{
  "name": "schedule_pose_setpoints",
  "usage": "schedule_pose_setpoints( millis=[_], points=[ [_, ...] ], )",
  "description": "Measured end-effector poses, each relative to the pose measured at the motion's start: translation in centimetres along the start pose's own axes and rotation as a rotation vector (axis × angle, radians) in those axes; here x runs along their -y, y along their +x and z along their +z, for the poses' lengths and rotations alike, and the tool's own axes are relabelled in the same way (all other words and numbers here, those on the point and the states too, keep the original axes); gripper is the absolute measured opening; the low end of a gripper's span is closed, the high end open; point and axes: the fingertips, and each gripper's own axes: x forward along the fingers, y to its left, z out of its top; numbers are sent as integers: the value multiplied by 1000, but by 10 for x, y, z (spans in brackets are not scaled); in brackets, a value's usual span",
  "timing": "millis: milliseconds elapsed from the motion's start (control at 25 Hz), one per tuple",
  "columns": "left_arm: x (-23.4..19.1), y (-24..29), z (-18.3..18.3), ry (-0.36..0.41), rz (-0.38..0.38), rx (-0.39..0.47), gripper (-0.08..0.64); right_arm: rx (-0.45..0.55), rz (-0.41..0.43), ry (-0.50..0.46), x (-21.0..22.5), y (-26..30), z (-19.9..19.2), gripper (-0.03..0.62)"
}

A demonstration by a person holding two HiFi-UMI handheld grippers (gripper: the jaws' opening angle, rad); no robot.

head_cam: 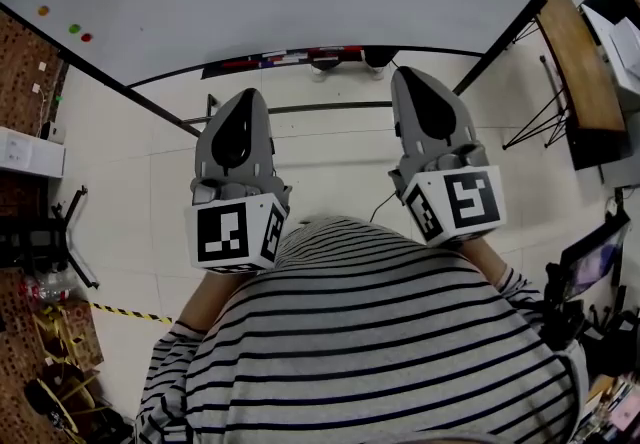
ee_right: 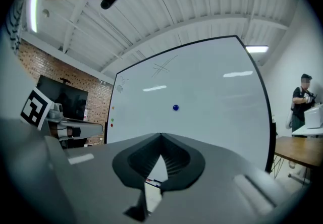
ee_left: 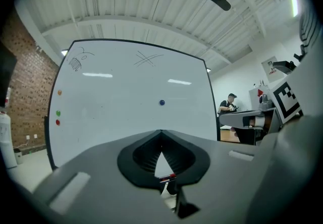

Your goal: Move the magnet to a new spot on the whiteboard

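- The left gripper (ee_left: 161,132) has its grey plastic fingers (ee_left: 96,167) clenched tip to tip, with nothing between them.
- The right gripper (ee_right: 161,136) also has its grey fingers (ee_right: 227,167) pressed together and holds nothing.
- The small round blue magnet (ee_left: 161,102) sits on the large white whiteboard (ee_left: 121,117). It is well ahead of and above both sets of fingertips, and neither touches it.
- Small orange, green and red magnets (ee_left: 58,113) sit at the board's edge, far left of the left fingers.
- The two grippers are side by side, close in front of the person's black-and-white striped shirt (head_cam: 380,352).
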Motion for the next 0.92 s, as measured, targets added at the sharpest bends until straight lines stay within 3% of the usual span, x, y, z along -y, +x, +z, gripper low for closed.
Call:
schedule_pose_setpoints(
  millis=[920],
  points=[
    [-49, -50, -2, -34, -46, -31, 15, -17, 5, -46, -90, 6, 11, 0]
  ],
)
